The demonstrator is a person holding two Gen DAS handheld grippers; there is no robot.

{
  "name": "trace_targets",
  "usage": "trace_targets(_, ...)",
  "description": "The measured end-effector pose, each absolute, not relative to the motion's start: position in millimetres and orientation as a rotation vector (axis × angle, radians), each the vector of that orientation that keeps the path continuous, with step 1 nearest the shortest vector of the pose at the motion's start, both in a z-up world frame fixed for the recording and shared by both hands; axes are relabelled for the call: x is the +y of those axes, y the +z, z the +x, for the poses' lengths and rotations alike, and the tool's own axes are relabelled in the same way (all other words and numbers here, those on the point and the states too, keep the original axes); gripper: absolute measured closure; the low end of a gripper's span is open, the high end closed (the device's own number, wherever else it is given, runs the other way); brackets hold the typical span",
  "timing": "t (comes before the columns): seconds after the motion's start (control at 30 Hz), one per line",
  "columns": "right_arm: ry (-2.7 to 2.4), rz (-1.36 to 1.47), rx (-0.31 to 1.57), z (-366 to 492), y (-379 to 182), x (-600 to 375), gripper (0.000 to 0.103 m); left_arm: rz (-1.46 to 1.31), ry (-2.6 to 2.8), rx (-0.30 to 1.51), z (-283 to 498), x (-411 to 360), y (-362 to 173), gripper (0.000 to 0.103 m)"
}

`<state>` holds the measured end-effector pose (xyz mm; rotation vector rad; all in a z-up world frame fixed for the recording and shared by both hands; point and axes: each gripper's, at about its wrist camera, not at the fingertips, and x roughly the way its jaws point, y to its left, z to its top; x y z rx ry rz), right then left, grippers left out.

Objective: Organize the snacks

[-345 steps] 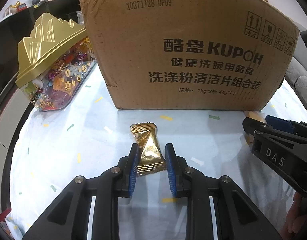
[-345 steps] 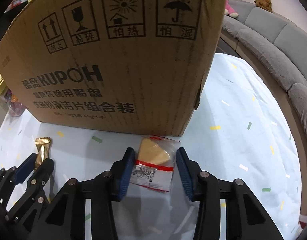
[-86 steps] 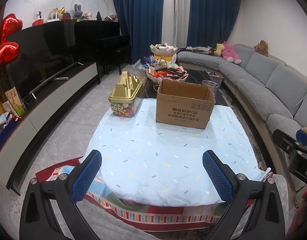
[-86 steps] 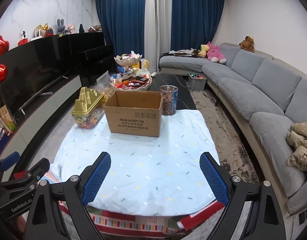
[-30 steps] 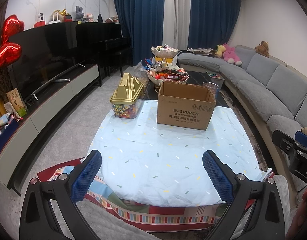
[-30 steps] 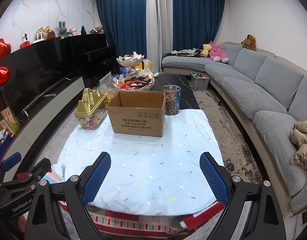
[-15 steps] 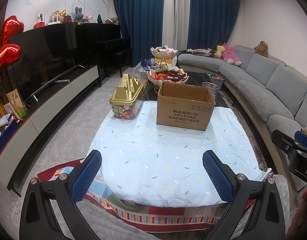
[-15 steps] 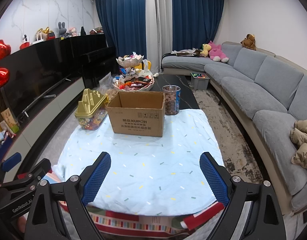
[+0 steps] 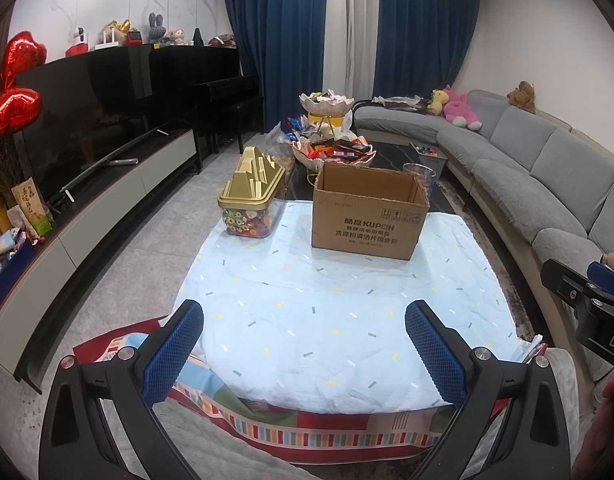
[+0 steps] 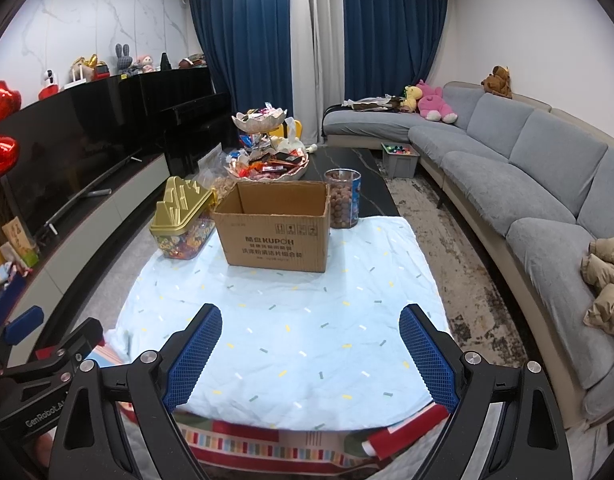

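Note:
An open brown cardboard box (image 9: 367, 216) stands at the far side of the light blue cloth-covered table (image 9: 335, 320); it also shows in the right wrist view (image 10: 273, 232). No loose snack lies on the cloth in either view. A gold-lidded clear candy container (image 9: 251, 200) stands left of the box, also seen in the right wrist view (image 10: 183, 220). My left gripper (image 9: 305, 344) is wide open and empty, held back over the table's near edge. My right gripper (image 10: 309, 354) is also wide open and empty, equally far back.
A clear jar of round snacks (image 10: 343, 198) stands behind the box on the right. Tiered bowls of snacks (image 10: 267, 160) sit on the dark table beyond. A grey sofa (image 10: 527, 184) runs along the right, a TV cabinet (image 9: 87, 208) along the left. A striped mat (image 9: 307, 424) hangs below the table's front.
Over the last second both grippers stay wide open and nearly still, far back from the table. Much earlier, each was closed round a snack beside the box.

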<state>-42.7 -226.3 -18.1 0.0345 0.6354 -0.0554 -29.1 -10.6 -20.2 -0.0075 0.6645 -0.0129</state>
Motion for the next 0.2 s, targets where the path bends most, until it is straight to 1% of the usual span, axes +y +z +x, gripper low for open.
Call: trace_targets(0.2, -0.056, 0.037, 0.637, -43.8, -19.4, -224.6, 0.012, -0.006, -0.012, 0.664, -29.0, -10.7, -20.3, 0.0)
